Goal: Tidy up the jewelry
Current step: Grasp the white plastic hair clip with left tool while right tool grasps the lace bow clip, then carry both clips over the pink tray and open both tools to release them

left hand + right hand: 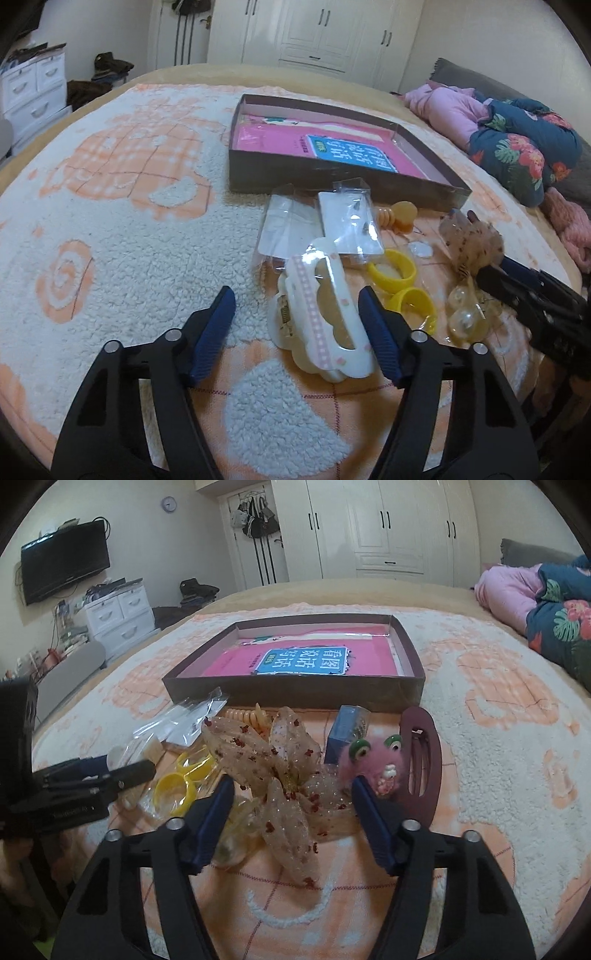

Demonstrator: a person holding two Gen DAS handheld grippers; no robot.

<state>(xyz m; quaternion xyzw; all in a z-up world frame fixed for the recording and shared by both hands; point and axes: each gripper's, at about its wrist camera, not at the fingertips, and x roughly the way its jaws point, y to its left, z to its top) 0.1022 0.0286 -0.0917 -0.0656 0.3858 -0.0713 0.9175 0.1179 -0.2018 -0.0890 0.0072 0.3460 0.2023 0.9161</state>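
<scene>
My left gripper [297,299] is open, its jaws on either side of a white hair claw clip [325,317] with a pink checked stripe, which lies on the blanket. My right gripper [291,788] is open around a sheer speckled flower hair bow [280,771]; it also shows in the left wrist view [471,240]. Yellow rings [393,271] and clear bagged cards [351,221] lie between them. A dark shallow box [295,692] holding a pink book sits just beyond the pile.
A pink fuzzy clip with green eyes [373,760], a maroon snap clip [421,753], a small blue box [345,733] and an orange coil tie [243,716] lie nearby. Folded bedding [554,613] is at far right. The fleece blanket [129,229] extends left.
</scene>
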